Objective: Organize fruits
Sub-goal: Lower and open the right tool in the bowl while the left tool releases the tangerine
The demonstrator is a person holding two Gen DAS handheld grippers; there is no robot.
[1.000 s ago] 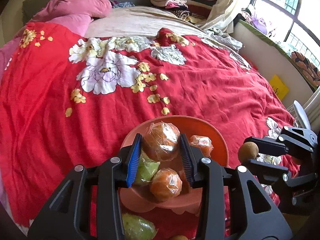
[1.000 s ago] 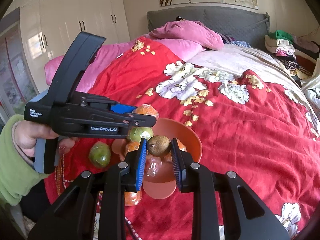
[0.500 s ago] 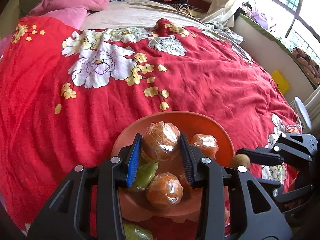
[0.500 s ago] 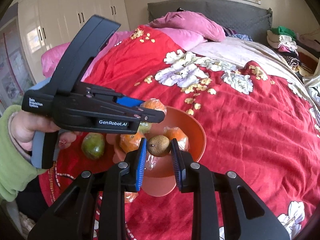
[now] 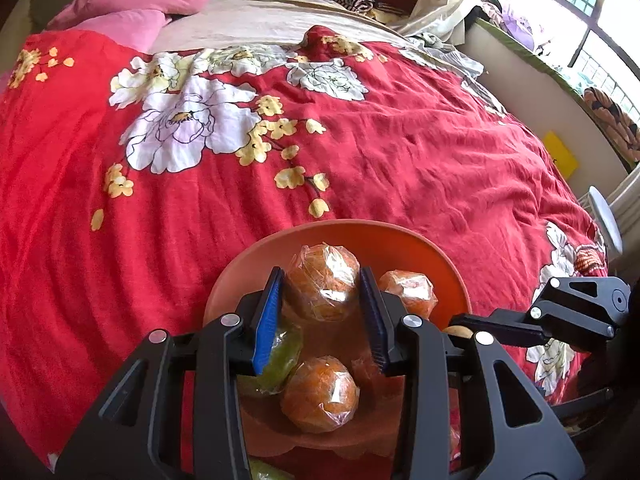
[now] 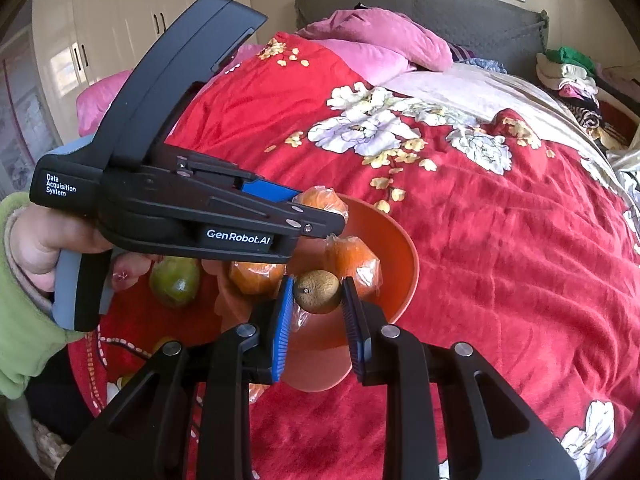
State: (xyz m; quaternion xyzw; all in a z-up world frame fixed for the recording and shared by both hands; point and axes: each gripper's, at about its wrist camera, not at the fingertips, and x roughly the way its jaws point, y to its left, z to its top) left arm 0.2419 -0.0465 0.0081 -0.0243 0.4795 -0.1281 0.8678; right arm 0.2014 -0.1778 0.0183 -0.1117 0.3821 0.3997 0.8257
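Note:
An orange bowl (image 5: 404, 236) (image 6: 400, 256) sits on the red flowered bedspread and holds several plastic-wrapped oranges and a wrapped green fruit (image 5: 280, 356). My left gripper (image 5: 322, 284) is shut on a wrapped orange (image 5: 324, 282) above the bowl; the same gripper (image 6: 320, 210) shows in the right wrist view, with that orange (image 6: 320, 200) at its tips. My right gripper (image 6: 318, 292) is shut on a small brown round fruit (image 6: 318, 292) just over the bowl's near side. In the left wrist view that brown fruit (image 5: 458, 331) is mostly hidden.
A green fruit (image 6: 176, 284) lies on the bedspread left of the bowl, beside a hand in a green sleeve (image 6: 24, 320). Another wrapped orange (image 6: 258, 392) lies below the bowl. Pink pillows (image 6: 376, 40) and folded clothes (image 6: 568, 68) are at the far end.
Both grippers have sunk toward the bowl, each keeping its fruit. The bowl looks larger and closer in both views.

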